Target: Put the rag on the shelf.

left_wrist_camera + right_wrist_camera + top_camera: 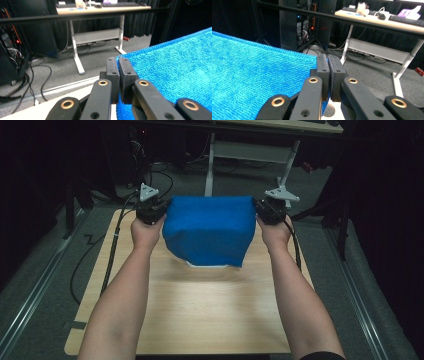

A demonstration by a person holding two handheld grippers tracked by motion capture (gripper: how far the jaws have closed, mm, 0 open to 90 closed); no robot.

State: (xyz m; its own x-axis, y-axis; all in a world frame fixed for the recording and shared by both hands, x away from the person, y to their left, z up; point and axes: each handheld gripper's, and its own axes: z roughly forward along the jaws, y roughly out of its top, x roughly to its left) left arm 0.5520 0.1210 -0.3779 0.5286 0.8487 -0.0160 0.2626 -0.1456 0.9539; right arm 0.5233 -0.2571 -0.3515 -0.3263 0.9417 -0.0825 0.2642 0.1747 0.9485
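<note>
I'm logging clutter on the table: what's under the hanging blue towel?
Below the blue towel, a sliver of something white peeks out at its lower edge on the table. What it is stays covered.

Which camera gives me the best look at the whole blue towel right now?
The high view: the blue towel hangs stretched between both grippers, its lower edge visible. The gripper views show just a pinched corner and nearby weave.

We see the cloth (207, 230) hanging above the bench (200, 305), between the left tool (159, 210) and the right tool (261, 208), with a desk (280, 125) behind.
</note>
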